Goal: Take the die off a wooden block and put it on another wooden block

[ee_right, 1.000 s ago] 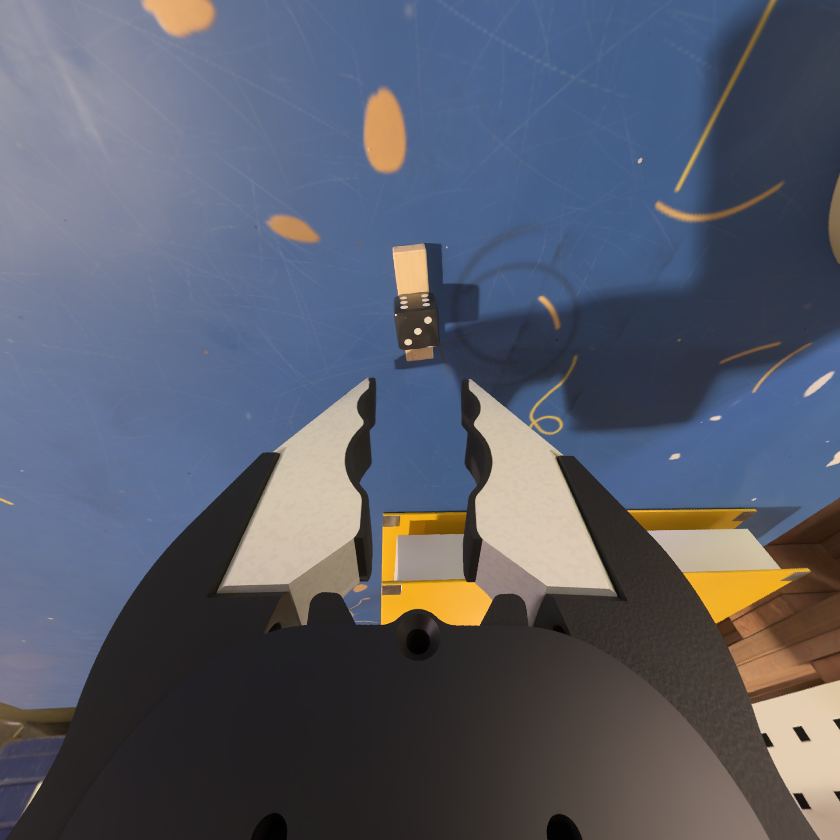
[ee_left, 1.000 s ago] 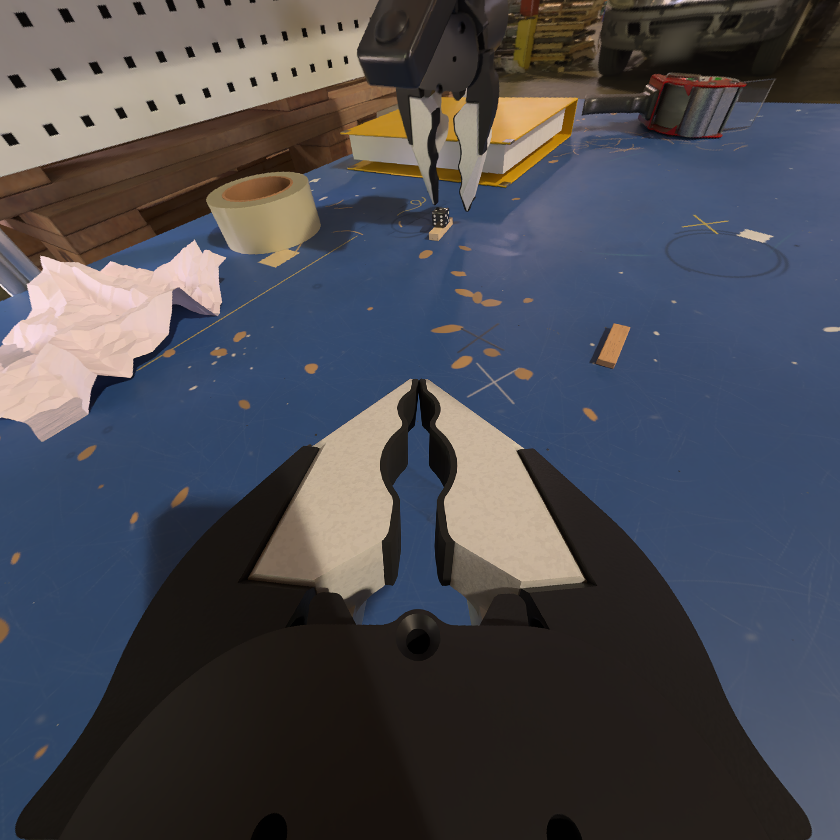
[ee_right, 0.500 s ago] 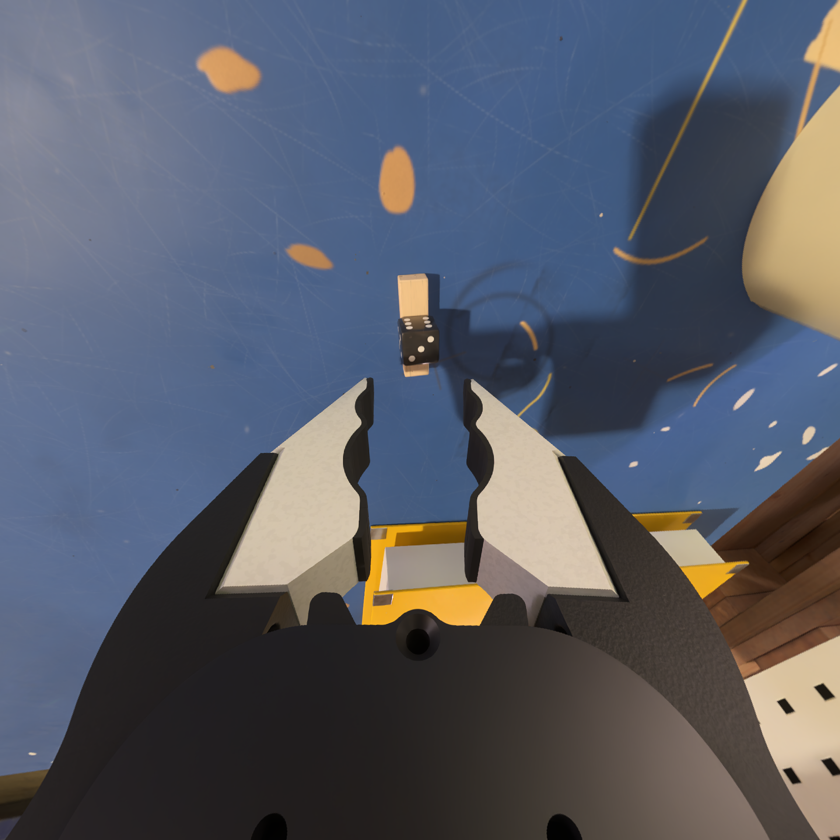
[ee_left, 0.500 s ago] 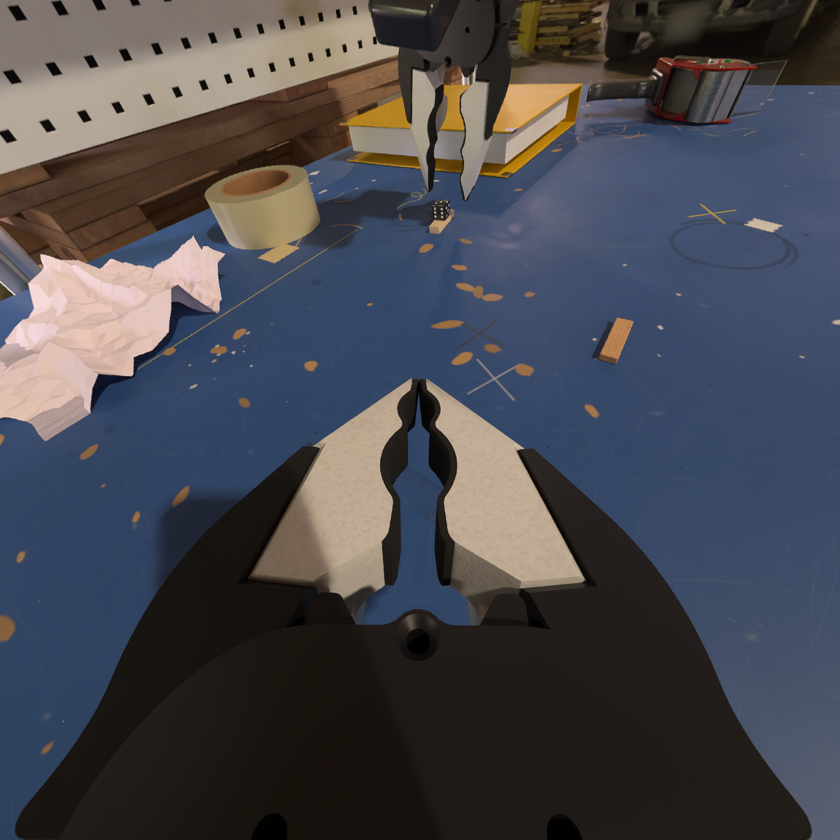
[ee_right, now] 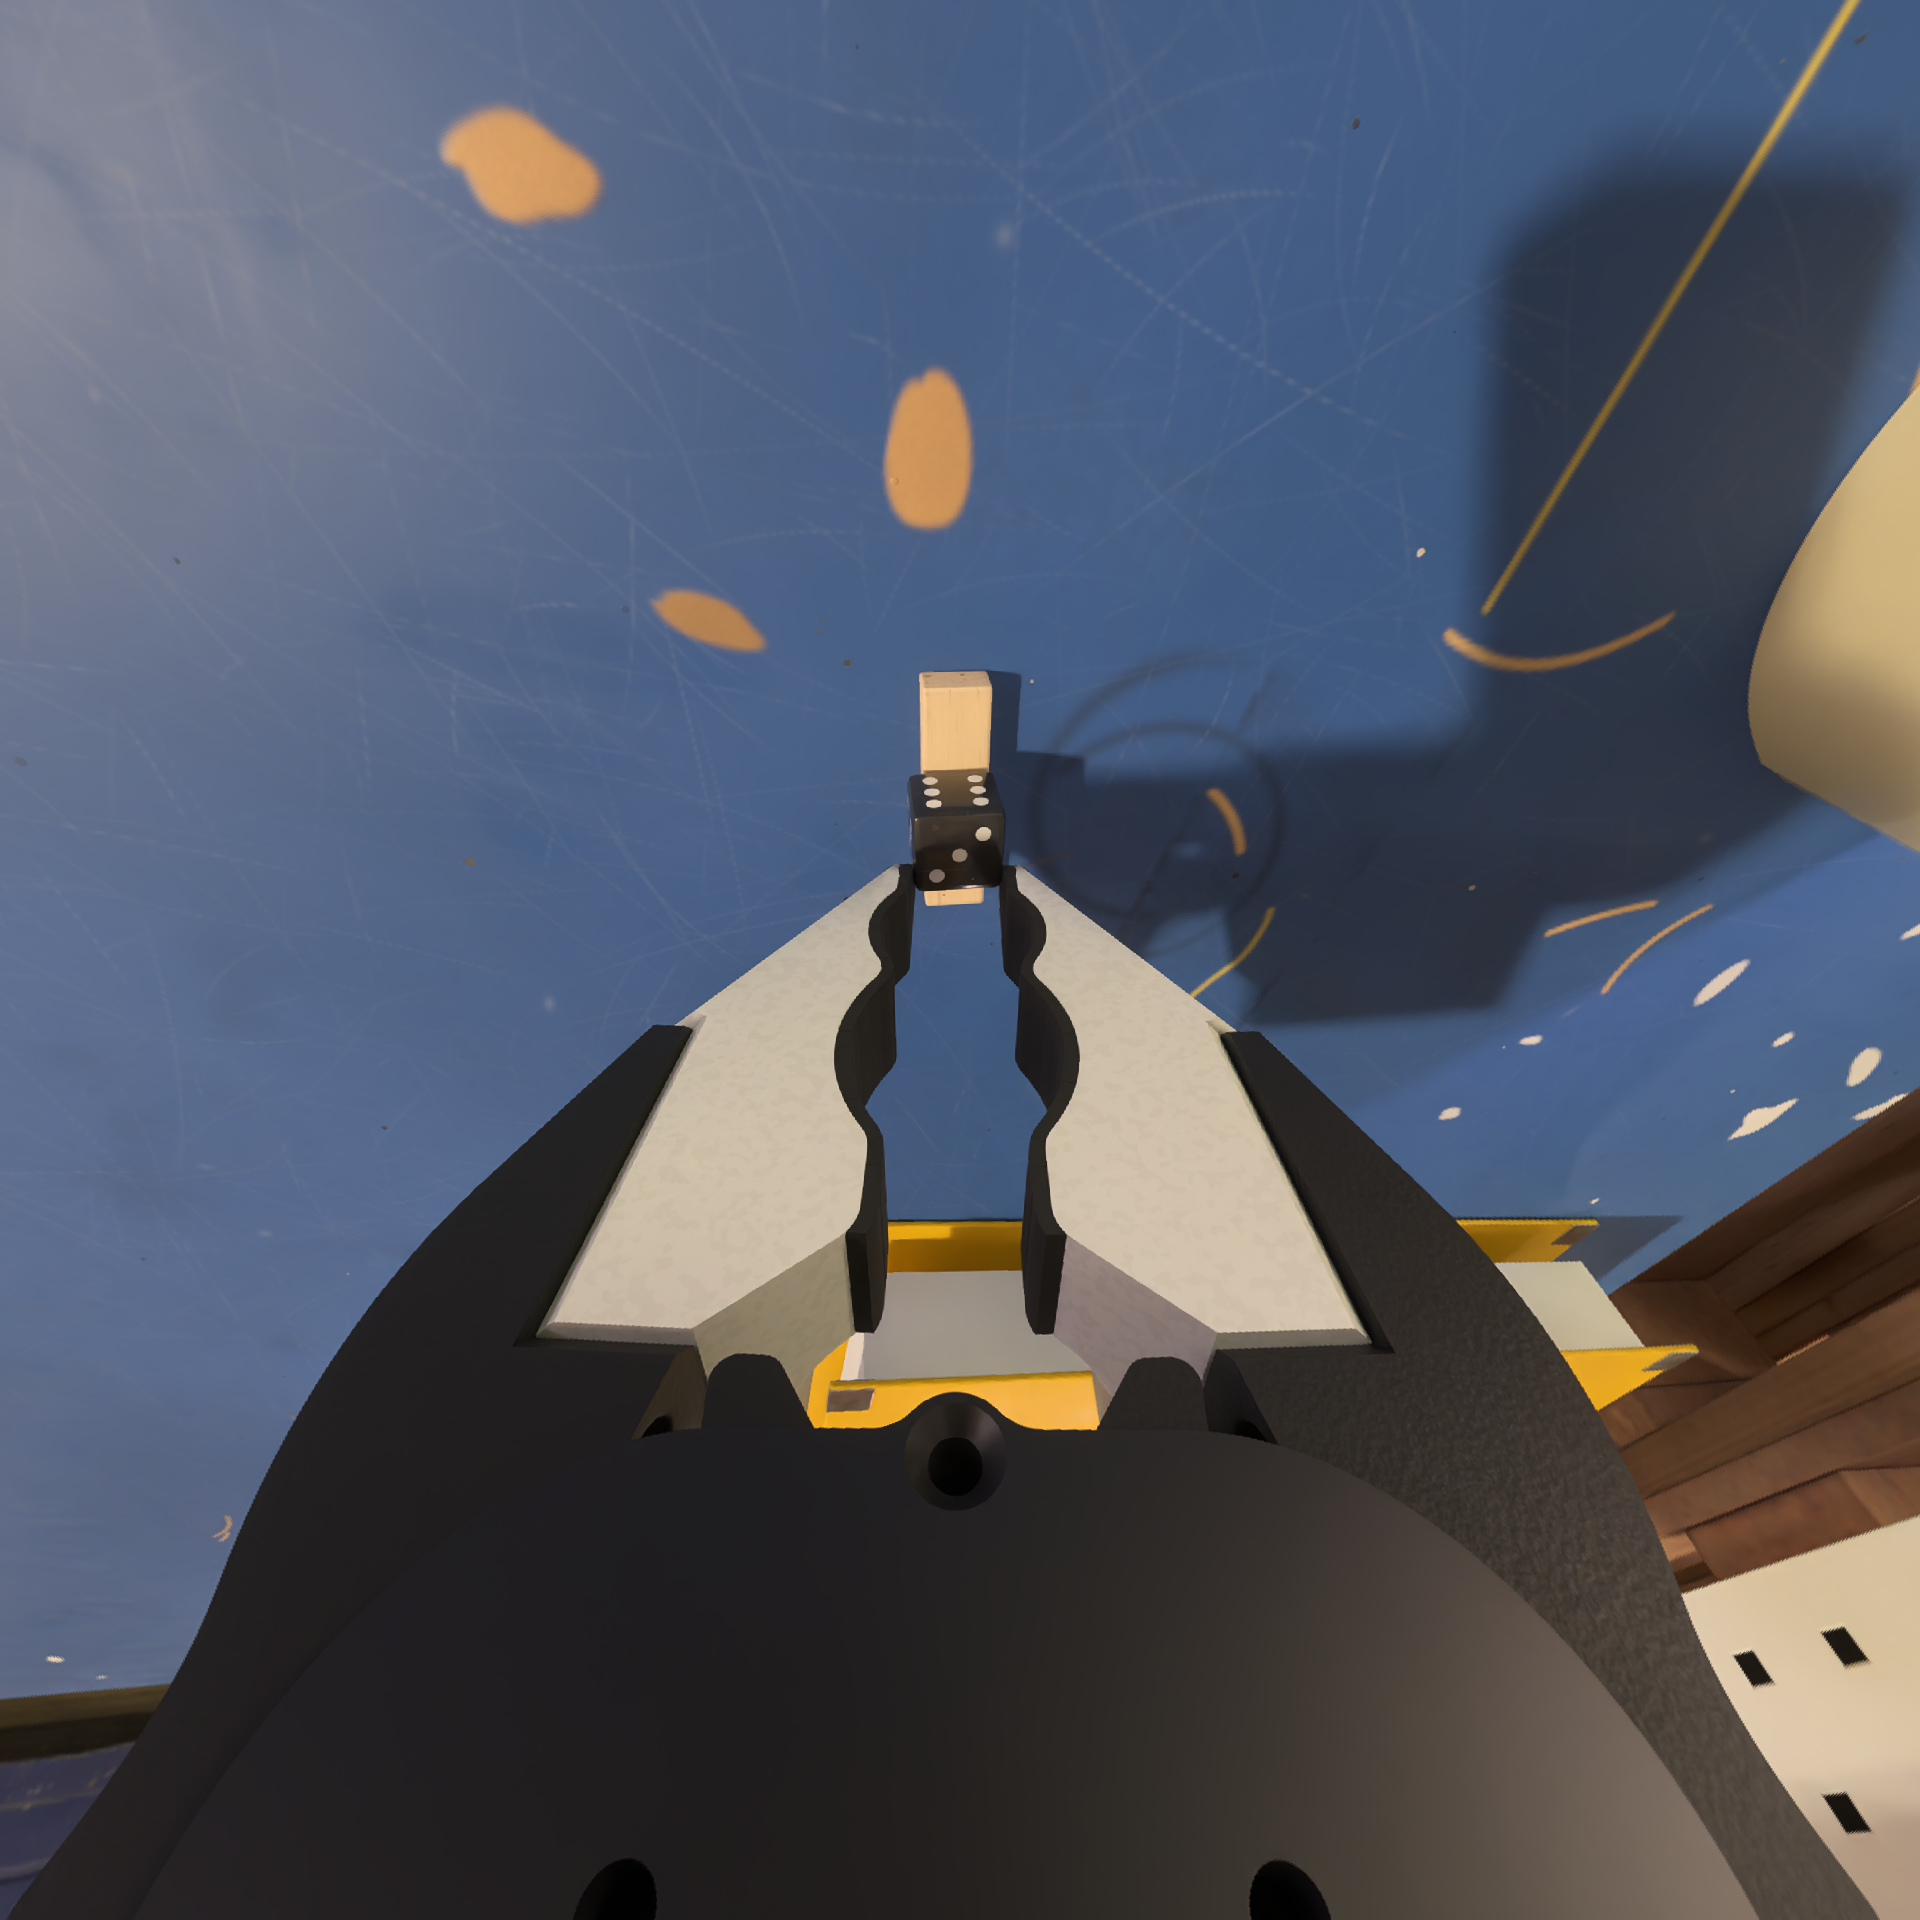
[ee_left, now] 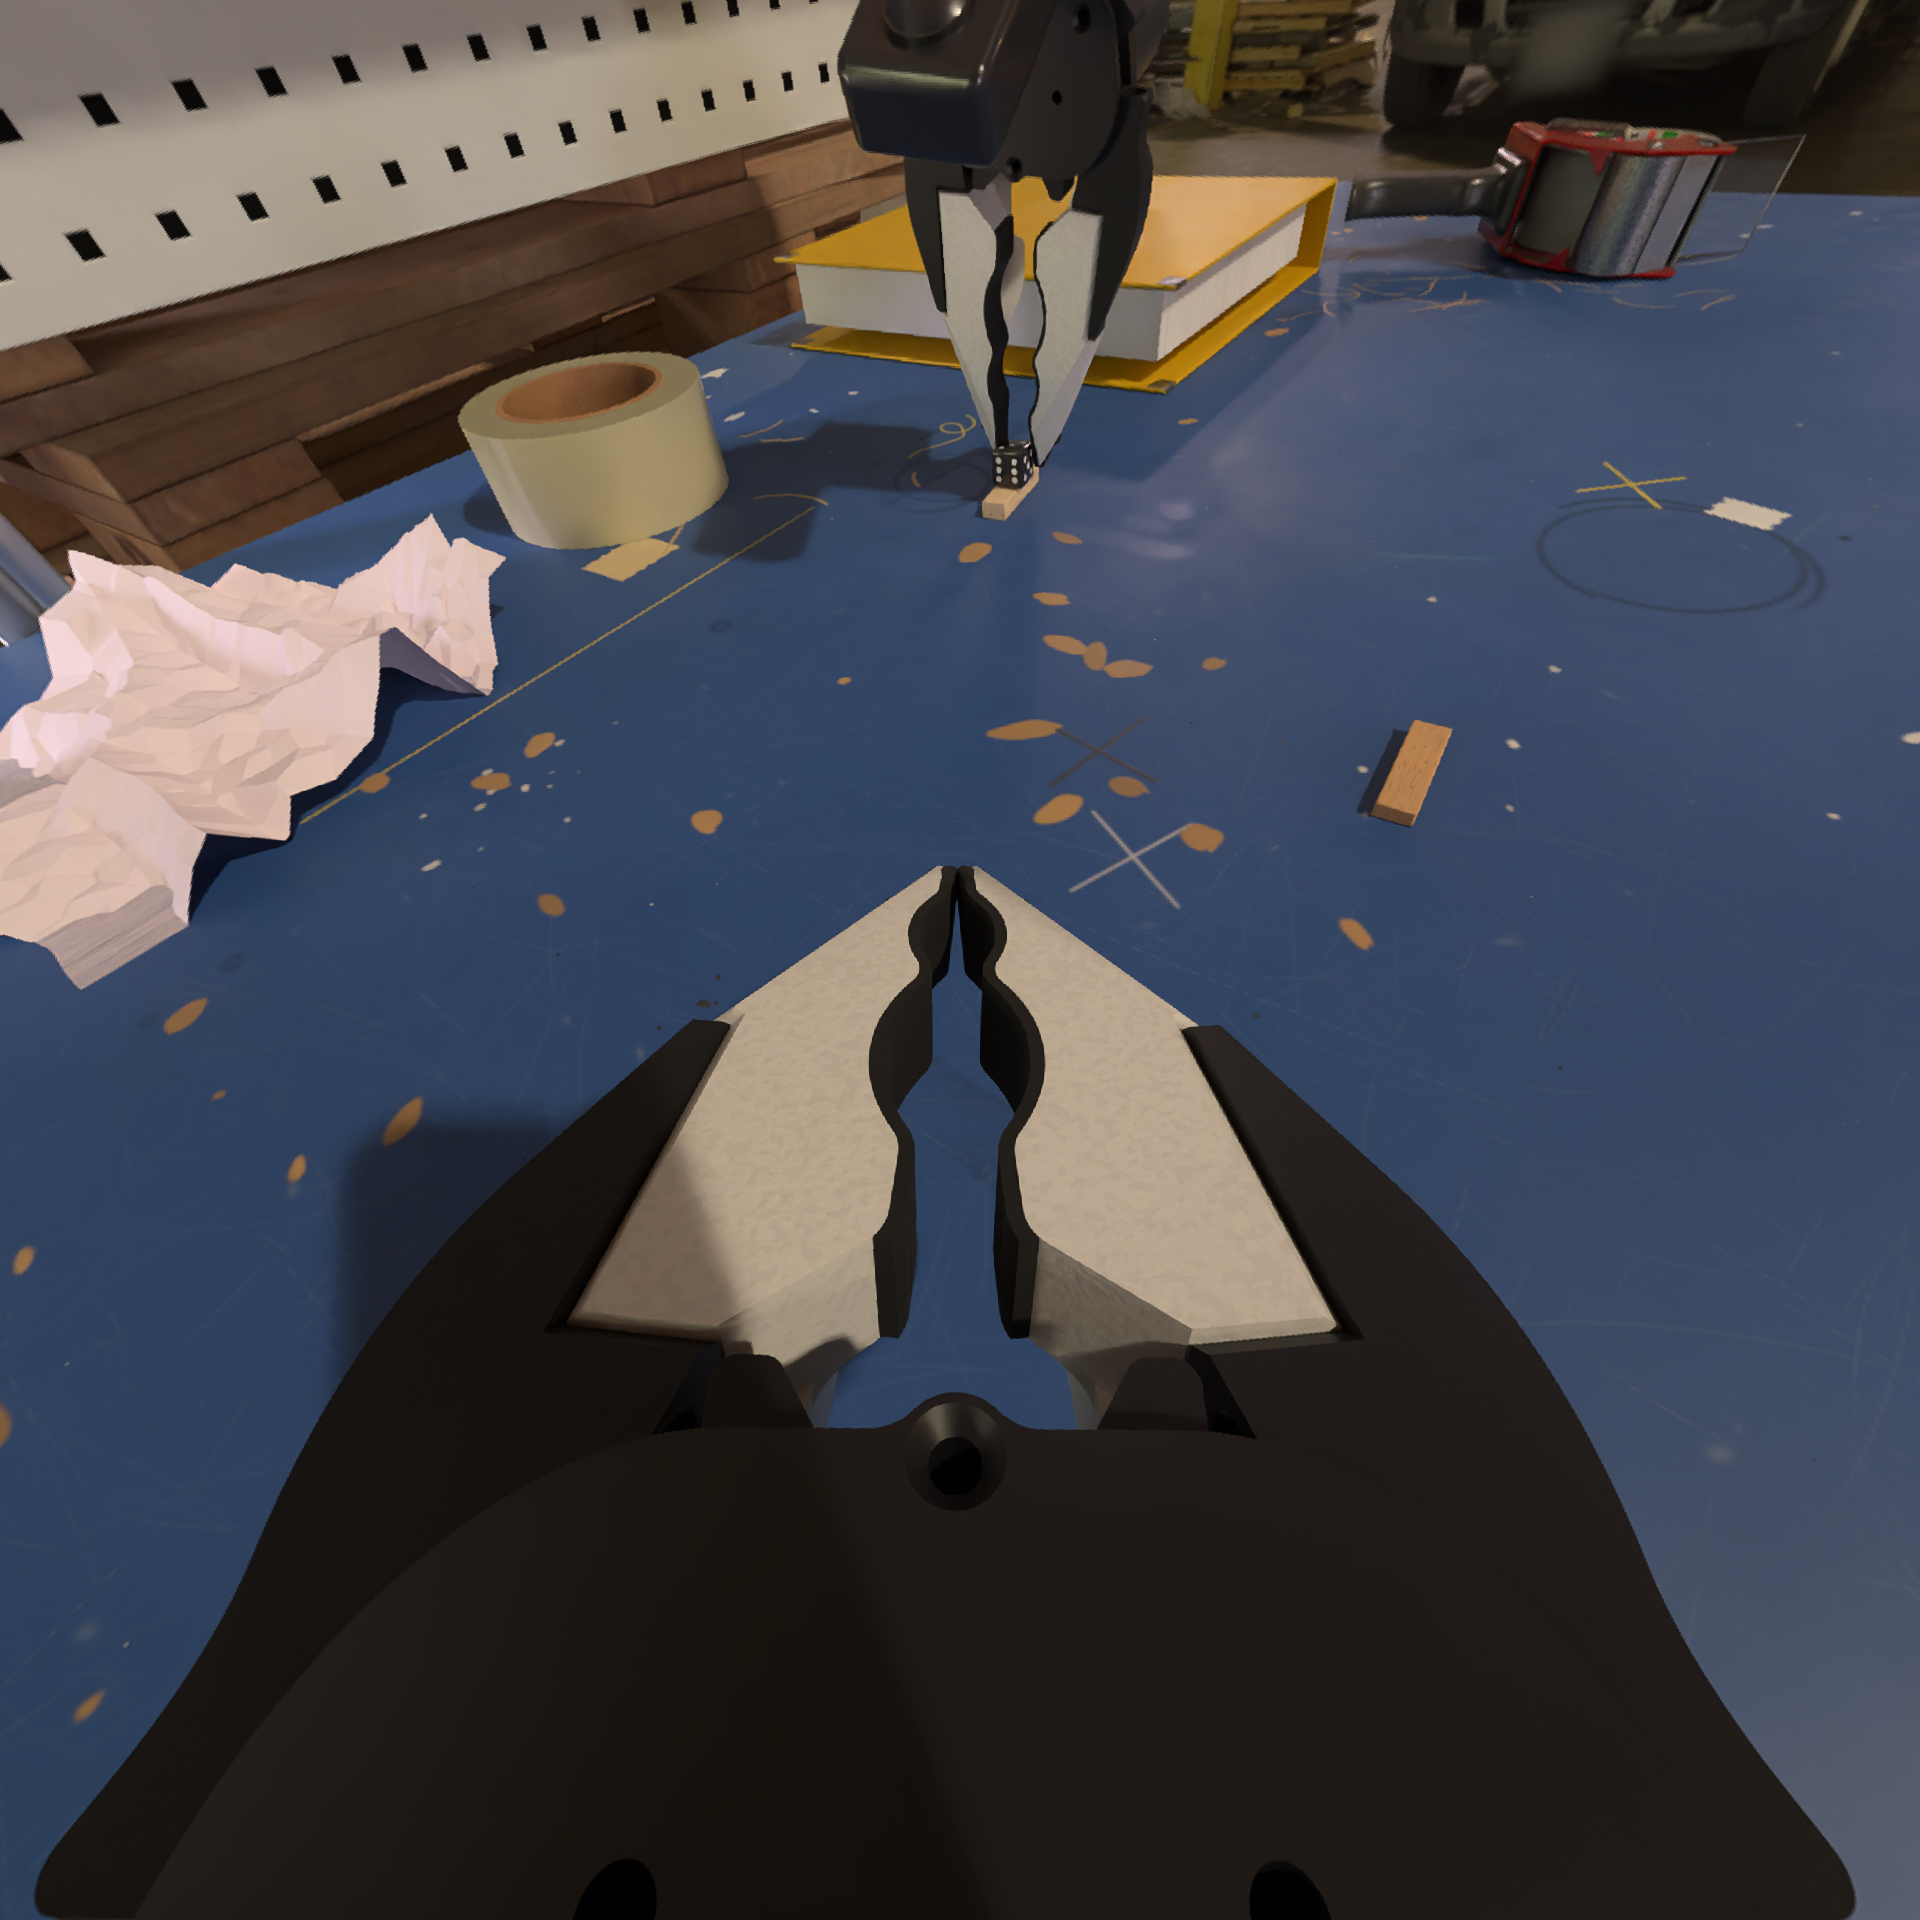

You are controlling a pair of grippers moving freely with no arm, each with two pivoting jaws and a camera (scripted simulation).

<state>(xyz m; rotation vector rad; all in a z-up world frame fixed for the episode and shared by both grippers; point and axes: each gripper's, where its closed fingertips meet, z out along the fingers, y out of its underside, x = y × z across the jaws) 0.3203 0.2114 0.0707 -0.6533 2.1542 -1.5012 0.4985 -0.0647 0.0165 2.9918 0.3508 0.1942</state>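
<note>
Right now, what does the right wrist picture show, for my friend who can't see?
The right gripper's jaws pinch a black die sitting on a pale wooden block. Underneath lies a blue table with orange spots.

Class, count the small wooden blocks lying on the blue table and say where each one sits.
2. One pale wooden block lies under the black die, far from the left gripper. One darker wooden block lies alone, nearer and to the right.
</note>
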